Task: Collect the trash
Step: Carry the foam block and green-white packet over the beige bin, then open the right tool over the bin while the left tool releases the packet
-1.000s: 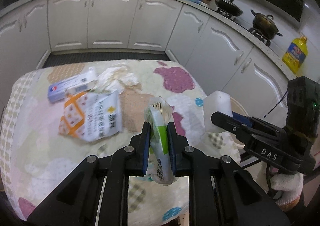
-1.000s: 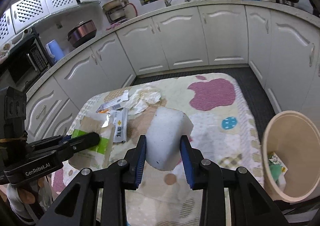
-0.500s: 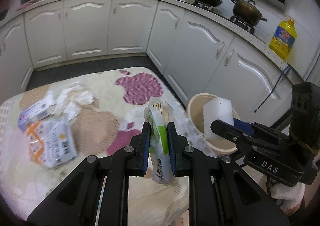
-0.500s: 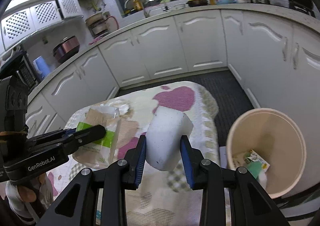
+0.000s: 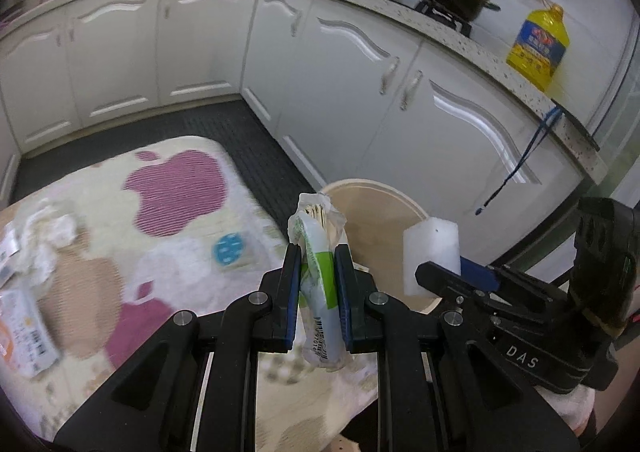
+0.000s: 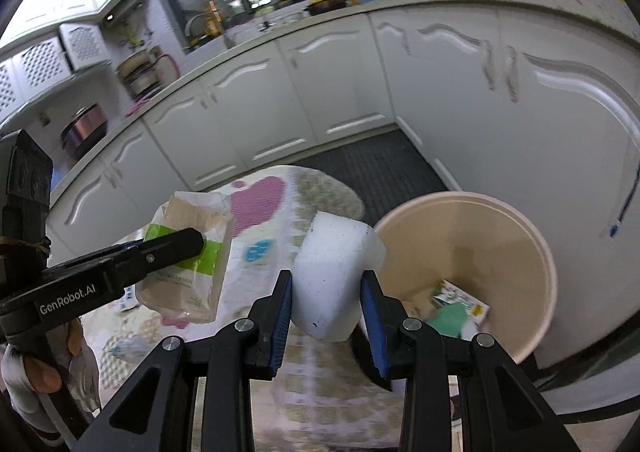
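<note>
Left wrist view: we have swung off the table (image 5: 100, 252); our left gripper (image 5: 316, 276), clenched on a green-and-white wrapper (image 5: 318, 252), now nears the beige bin (image 5: 404, 203). Our right gripper (image 6: 328, 304) grasps a white foam block (image 6: 332, 272) beside its rim. Release seems imminent.

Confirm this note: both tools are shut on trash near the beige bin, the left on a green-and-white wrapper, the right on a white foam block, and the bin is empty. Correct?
Not quite: the bin is not empty. The right wrist view shows a small printed packet already lying in it. The rest holds: the left tool is shut on the green-and-white wrapper, the right tool on the white foam block.
</note>
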`<control>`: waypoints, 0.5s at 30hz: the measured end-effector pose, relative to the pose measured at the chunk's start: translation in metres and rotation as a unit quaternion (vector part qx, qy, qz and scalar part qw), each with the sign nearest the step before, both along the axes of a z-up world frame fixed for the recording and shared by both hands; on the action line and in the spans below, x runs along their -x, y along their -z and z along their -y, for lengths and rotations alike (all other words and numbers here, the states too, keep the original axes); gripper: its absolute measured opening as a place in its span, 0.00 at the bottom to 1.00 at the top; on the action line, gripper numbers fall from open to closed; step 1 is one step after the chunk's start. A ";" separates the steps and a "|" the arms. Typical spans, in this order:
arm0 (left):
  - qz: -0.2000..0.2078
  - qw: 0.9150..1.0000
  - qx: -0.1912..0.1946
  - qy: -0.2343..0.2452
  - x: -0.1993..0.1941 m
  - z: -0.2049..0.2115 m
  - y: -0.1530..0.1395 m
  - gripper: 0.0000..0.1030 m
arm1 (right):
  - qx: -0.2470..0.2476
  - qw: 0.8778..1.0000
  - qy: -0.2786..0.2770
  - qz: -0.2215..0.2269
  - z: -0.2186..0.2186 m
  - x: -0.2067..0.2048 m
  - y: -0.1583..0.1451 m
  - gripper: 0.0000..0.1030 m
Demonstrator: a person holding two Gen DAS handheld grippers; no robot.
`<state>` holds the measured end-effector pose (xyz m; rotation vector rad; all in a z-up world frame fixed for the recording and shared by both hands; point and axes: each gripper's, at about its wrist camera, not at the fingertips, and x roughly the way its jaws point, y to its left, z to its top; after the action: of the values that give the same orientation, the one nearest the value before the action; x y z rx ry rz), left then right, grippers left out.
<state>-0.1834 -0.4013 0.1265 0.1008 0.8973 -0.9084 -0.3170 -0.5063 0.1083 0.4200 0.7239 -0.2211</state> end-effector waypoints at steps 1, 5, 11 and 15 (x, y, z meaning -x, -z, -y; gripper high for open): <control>-0.002 1.000 -0.001 0.004 0.000 0.007 0.002 0.14 | -0.001 1.000 0.005 -0.002 0.005 0.001 0.002 0.32; -0.017 1.000 -0.003 0.018 -0.004 0.042 0.013 0.14 | -0.011 0.999 0.030 -0.016 0.028 0.007 0.015 0.32; -0.036 0.999 -0.013 0.026 -0.012 0.083 0.038 0.14 | -0.022 0.997 0.059 -0.040 0.058 0.008 0.037 0.32; -0.034 0.999 -0.027 0.028 -0.014 0.101 0.054 0.14 | -0.027 0.996 0.070 -0.050 0.072 0.007 0.048 0.33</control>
<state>-0.1691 -0.5025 0.0727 0.1436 0.9867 -0.9446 -0.3238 -0.5779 0.0607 0.5141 0.8015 -0.3563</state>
